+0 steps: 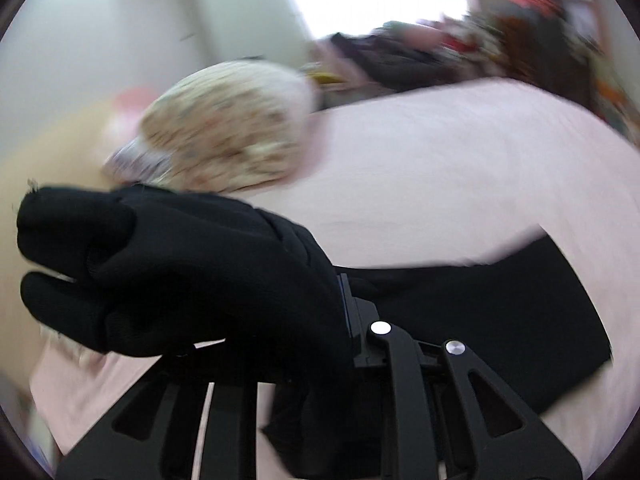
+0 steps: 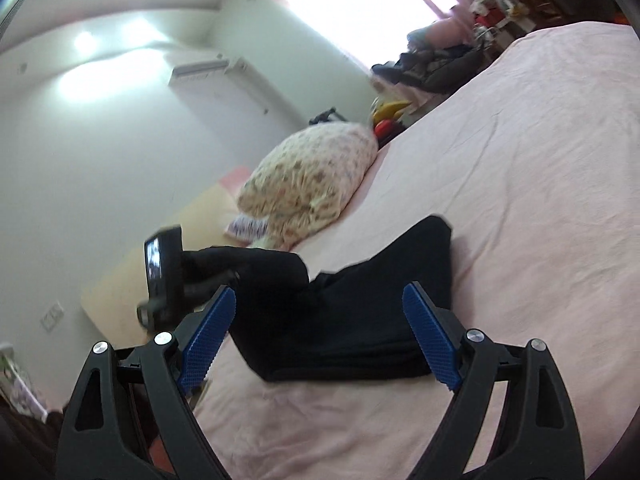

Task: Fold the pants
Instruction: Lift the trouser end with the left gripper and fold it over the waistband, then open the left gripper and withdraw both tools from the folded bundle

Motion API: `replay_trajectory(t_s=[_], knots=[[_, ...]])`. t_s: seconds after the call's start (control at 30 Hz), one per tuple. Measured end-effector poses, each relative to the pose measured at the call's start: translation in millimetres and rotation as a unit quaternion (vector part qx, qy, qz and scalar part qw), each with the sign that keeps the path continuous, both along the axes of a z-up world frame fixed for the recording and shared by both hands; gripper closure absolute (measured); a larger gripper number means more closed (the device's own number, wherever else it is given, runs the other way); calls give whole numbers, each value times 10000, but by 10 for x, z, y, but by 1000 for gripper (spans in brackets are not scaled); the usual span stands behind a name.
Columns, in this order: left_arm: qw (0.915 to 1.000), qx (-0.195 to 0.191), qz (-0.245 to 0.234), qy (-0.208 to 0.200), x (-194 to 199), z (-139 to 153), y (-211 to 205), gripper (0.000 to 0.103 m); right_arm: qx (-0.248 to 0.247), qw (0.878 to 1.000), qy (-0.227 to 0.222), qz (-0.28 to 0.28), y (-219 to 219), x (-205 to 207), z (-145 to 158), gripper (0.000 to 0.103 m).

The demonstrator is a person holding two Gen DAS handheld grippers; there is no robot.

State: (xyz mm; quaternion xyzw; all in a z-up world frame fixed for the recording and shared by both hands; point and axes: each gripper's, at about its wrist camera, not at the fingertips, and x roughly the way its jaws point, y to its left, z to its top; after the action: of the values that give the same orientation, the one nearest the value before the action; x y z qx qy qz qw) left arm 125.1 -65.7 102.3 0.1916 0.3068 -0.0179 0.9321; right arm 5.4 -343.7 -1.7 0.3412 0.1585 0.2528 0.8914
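The black pants (image 2: 352, 312) lie partly folded on the pink bed sheet (image 2: 520, 184). My left gripper (image 1: 344, 320) is shut on a bunched end of the black pants (image 1: 172, 272) and holds it lifted above the bed; the cloth hides its fingertips. The rest of the pants (image 1: 500, 312) trails down onto the sheet (image 1: 440, 176). My right gripper (image 2: 320, 328) is open and empty, its blue pads (image 2: 430, 336) on either side of the folded part, just above it. The left gripper's body (image 2: 164, 272) shows at the raised end of the pants.
A floral pillow (image 2: 312, 184) lies on the bed beyond the pants, also in the left wrist view (image 1: 232, 136). A pile of dark clothes (image 2: 432, 64) and clutter sits past the bed's far edge under a bright window. A wooden headboard (image 2: 168, 248) stands at the left.
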Motion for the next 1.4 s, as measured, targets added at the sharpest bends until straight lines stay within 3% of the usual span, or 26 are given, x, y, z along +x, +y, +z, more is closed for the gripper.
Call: replay_trajectory(t_s=[0.17, 0.3, 0.43, 0.77, 0.83, 0.93, 1.0, 1.17, 1.27, 1.33, 1.4], knots=[[9903, 993, -895, 369, -303, -691, -688, 86, 219, 9992, 11, -327, -197, -13, 2, 15], [9780, 1784, -1076, 70, -459, -1073, -839, 86, 270, 9986, 55, -442, -251, 3, -20, 15], [9745, 1889, -1207, 97, -495, -1127, -876, 86, 319, 9983, 109, -476, -269, 36, -41, 15], [9843, 1425, -1035, -107, -492, -921, -860, 86, 264, 9979, 165, -573, -304, 87, -79, 15], [9804, 1625, -1105, -160, -575, -1000, -929, 86, 206, 9978, 173, -605, -294, 101, -79, 15], [9655, 2289, -1241, -95, -655, -1317, -1025, 84, 142, 9976, 208, -645, -288, 115, -99, 15], [9597, 2473, -1318, -222, -715, -1442, -1021, 82, 90, 9973, 215, -695, -287, 116, -105, 15], [9761, 1743, -1296, -85, -697, -1302, -888, 70, -70, 9965, 207, -805, -280, 114, -104, 15], [9839, 1341, -1177, -125, -764, -1191, -749, 45, -147, 9961, 222, -841, -275, 139, -109, 15], [9892, 920, -1133, -110, -834, -1102, -601, 22, -181, 9959, 222, -857, -271, 158, -112, 15], [9936, 404, -1056, -5, -873, -1008, -435, 16, -257, 9956, 212, -875, -246, 172, -109, 15]])
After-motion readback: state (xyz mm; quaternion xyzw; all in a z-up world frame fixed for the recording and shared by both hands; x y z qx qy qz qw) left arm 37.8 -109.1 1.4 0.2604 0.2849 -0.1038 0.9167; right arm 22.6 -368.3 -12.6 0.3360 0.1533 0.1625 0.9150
